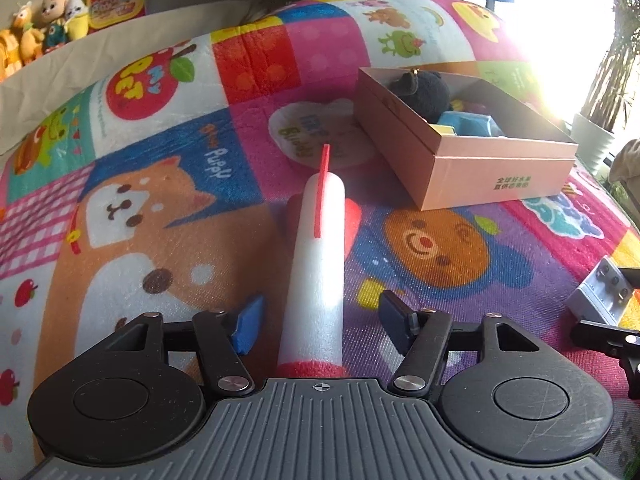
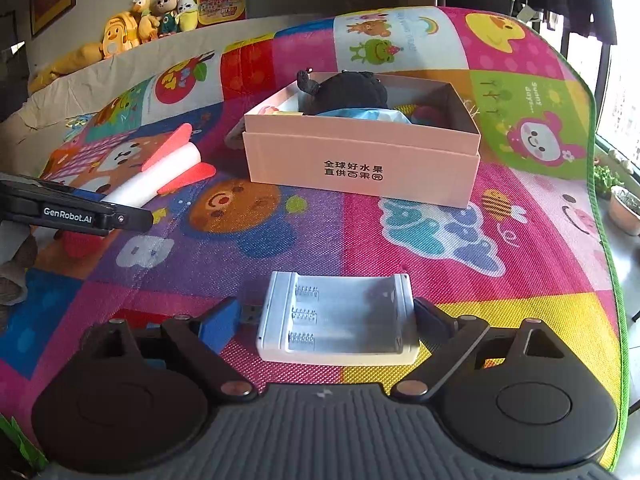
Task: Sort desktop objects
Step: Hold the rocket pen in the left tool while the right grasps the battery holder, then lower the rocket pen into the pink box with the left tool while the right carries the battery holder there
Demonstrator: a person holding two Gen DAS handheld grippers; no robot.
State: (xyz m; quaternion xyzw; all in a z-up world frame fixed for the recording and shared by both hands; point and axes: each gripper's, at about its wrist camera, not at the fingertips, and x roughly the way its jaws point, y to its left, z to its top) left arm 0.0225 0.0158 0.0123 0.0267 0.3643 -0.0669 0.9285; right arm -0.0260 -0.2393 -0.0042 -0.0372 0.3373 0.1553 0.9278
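Brightly printed foam play mat (image 2: 400, 240), patched in pink, purple, blue and yellow cartoon squares, carries every object. Pink cardboard box (image 2: 362, 160), open-topped, sits toward the far half of the mat and holds a black plush toy (image 2: 352, 90) with blue items beside it. White foam rocket (image 1: 318, 264), a cylinder with red fins and a red band at its near end, lies on the mat to the left of the box; its long axis runs straight away from the left gripper (image 1: 320, 320), finned end pointing toward the far side of the mat and passing just left of the box. White battery charger (image 2: 340, 320), a flat tray with three spring bays facing up, lies near the front of the mat, its bays running left to right across the right wrist view. Left gripper: jaws set either side of the rocket's near end, with gaps visible on both sides, so not pressing on it. Right gripper (image 2: 332, 322): jaws wide, bracketing the charger's two short ends; whether the pads touch it cannot be told. Row of plush toys (image 2: 148, 16) lines a ledge behind the mat.
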